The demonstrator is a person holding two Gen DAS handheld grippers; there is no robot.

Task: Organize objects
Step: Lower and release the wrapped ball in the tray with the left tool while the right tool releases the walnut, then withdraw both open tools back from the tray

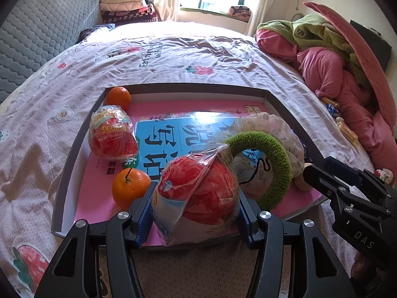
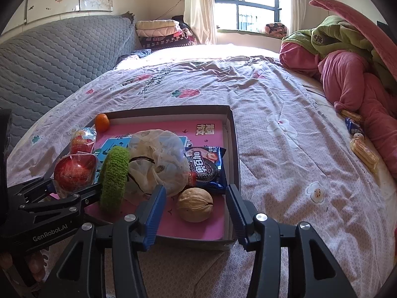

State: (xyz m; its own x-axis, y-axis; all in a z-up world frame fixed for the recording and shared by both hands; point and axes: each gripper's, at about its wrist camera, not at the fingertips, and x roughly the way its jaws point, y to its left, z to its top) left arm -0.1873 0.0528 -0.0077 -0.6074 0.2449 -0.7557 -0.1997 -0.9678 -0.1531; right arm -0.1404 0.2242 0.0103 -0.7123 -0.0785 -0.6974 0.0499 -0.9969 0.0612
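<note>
Two grippers work over a shallow grey cardboard tray [image 2: 233, 134] on a bed.

The left gripper [image 1: 196, 211] pinches a red apple wrapped in clear plastic [image 1: 201, 188] between its blue fingers [image 1: 145, 213], at the tray's near edge. The right gripper [image 2: 196, 211] has its fingers spread, with a round brown walnut [image 2: 195, 204] lying loose on the pink book [image 2: 173, 223] between them. A fuzzy green ring [image 2: 113, 178], a blue cookie packet [image 2: 207, 167], two small oranges [image 1: 130, 185] and another wrapped apple [image 1: 113, 135] sit in the tray.
</note>
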